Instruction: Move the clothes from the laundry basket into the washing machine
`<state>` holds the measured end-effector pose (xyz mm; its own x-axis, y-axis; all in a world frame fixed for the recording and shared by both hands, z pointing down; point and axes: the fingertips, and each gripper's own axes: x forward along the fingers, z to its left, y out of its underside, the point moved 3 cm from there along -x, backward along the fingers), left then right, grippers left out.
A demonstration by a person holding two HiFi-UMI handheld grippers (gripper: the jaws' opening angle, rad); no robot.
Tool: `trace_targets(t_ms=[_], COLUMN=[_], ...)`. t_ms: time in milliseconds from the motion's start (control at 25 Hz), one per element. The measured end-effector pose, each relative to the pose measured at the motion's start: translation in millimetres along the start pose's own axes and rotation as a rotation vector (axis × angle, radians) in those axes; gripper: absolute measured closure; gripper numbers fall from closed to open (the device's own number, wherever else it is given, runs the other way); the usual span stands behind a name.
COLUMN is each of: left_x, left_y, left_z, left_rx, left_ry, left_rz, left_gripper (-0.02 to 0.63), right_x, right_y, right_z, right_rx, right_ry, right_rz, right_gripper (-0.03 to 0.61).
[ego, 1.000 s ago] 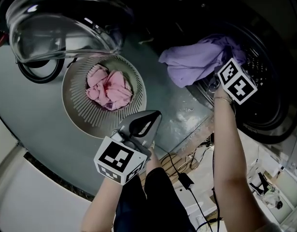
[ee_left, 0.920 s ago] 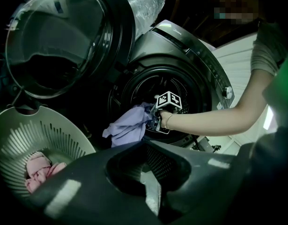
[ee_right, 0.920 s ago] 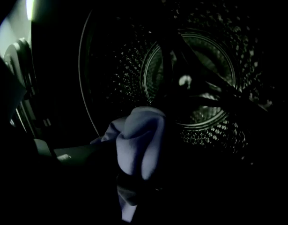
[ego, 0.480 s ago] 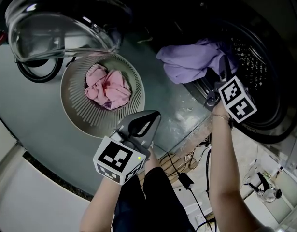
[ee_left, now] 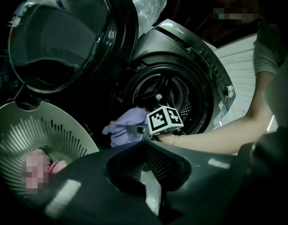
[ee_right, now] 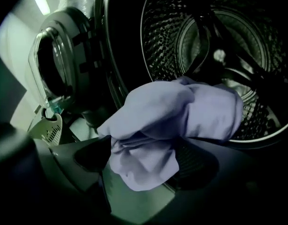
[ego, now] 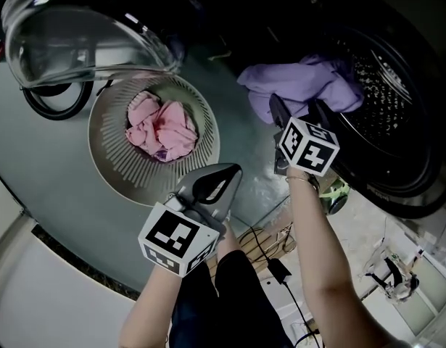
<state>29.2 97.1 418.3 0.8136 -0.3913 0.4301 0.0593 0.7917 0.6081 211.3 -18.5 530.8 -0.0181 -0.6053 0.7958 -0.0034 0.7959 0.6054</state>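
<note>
The pink clothes [ego: 161, 129] lie in the laundry basket [ego: 106, 143] at left. Our left gripper [ego: 226, 178] hovers beside it, jaws together and empty. Our right gripper [ego: 296, 111] has its jaws apart, and the lavender garment [ego: 295, 85] drapes loosely between them over the washing machine drum [ego: 386, 100] lip. We judge it half-loaded. Next we nudge it deeper.

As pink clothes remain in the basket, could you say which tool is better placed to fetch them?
Left: the left tool is empty beside the basket; the right tool is at the purple cloth.
</note>
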Motion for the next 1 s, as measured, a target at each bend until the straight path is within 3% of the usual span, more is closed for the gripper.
trace_targets(t_ms=[160,240,400,480,760,1000], left_x=[-1.4,-1.6,-2.1,-2.6,-8.1,-7.4], left_y=[4.3,6.6,10.6,9.3,-4.5,-11.2], left_z=[7.9,11.5,11.3,10.0,7.7,5.4], left_rx=[-0.005,-0.005,-0.005,-0.003,0.011,0.014], left_ry=[-0.012,-0.017,-0.019,-0.018,-0.017,-0.021], left_rz=[-0.011,-0.015,-0.011,-0.011,-0.024,-0.025], left_gripper=[0.607,0.607,0.607,0.607,0.607,0.607], right_x=[20.1,26.2,11.0,-2.2,-29.2,-39.8], right_y=[3.5,-0.5,-12.0,-19.5,-64.2,-108.6], right_z=[-9.8,-16.8,-18.5,-17.1,-36.5,-73.2], right_rx=[-0.129,-0.145,-0.167,-0.168,-0.151,-0.114], right_ry=[0.084,0.093,0.026,0.007,0.104,0.295], right_rz=[0.065,0.076,0.04,-0.002,-0.145,-0.265], right_gripper=[0.17,0.211,0.415,0.465,0.476,0.472])
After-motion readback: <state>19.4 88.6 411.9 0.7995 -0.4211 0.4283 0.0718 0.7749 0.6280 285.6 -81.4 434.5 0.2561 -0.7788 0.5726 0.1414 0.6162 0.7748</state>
